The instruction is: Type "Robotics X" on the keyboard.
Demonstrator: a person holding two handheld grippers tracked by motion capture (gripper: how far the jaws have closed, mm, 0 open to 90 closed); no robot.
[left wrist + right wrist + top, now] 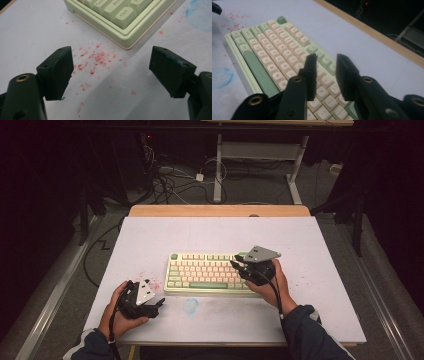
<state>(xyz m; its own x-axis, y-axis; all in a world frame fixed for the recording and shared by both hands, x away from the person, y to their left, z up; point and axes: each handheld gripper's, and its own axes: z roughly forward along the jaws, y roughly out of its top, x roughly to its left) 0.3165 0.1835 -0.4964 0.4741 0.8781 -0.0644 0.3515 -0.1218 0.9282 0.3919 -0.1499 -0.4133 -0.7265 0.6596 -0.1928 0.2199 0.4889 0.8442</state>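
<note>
Pale green, cream-keyed keyboard (207, 272)

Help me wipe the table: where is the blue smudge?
In the high view, the blue smudge lies on the white table just before the keyboard's near edge, between both hands.

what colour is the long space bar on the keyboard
Darker sage green than the pale keys, clearest in the right gripper view: space bar on the keyboard.

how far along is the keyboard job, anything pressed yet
Done: can't tell; no key on the keyboard looks pressed down. In hand: the right tool hovers over its right-end keys, jaws slightly apart, holding nothing. Left: the left tool rests open on the table by red specks.
</note>
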